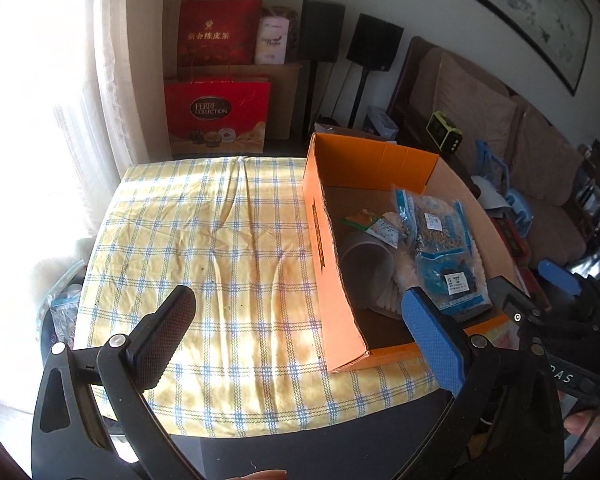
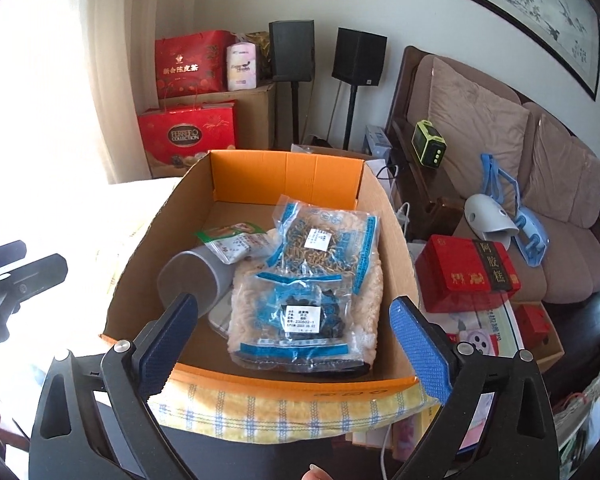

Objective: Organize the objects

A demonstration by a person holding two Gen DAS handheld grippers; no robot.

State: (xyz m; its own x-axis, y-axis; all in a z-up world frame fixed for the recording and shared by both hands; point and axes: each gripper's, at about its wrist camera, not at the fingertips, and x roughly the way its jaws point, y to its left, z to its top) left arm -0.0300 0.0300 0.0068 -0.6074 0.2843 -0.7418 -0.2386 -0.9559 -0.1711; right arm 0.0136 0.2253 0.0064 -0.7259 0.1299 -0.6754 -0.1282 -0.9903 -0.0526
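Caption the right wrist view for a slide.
Open right gripper hovers over an orange cardboard box holding sealed bags and a tipped grey cup.

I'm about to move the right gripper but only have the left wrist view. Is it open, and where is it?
Observer: Open and empty. The right gripper hangs over the near wall of the orange box.
Operator: What lies below it?
Observer: The dark-filled packet, which rests on a fluffy cream cloth inside the box.
Operator: Anything outside the box on the right?
Observer: A red tin, just beyond the box's right wall.
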